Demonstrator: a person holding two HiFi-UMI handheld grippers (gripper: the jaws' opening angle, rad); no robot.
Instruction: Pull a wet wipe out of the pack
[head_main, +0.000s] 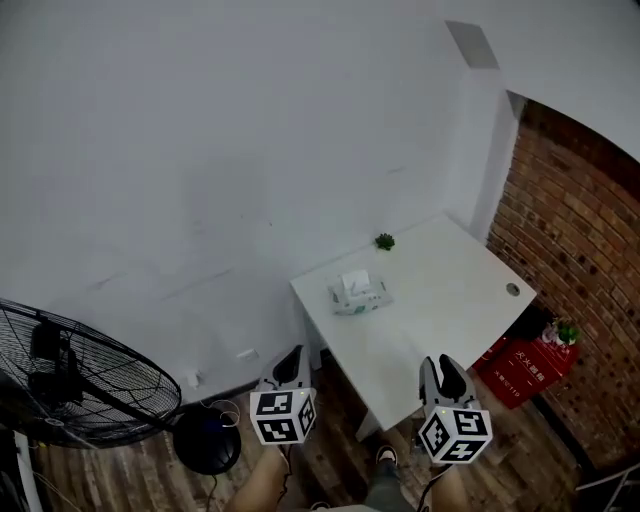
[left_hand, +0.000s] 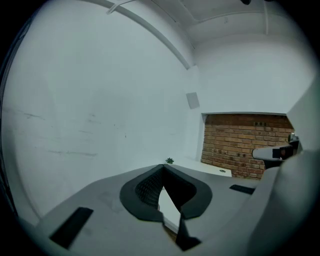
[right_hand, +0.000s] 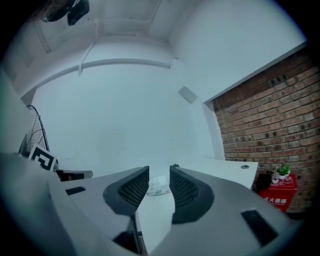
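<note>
1. The wet wipe pack (head_main: 358, 296) lies on the white table (head_main: 450, 300), at 12 o'clock from both grippers and well apart from them
2. Left gripper (left_hand: 162, 169): jaws closed tip to tip, holding nothing
3. Right gripper (right_hand: 159, 172): jaws slightly parted, empty
4. The pack looks light and soft, likely to lift with the pull; pinch the limp wipe tuft (head_main: 352, 281) standing from its top, low down, while pinning the pack

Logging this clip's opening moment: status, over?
Left gripper shut, empty; right gripper open, empty. Pack untouched on table, well ahead of both. Nothing between.
</note>
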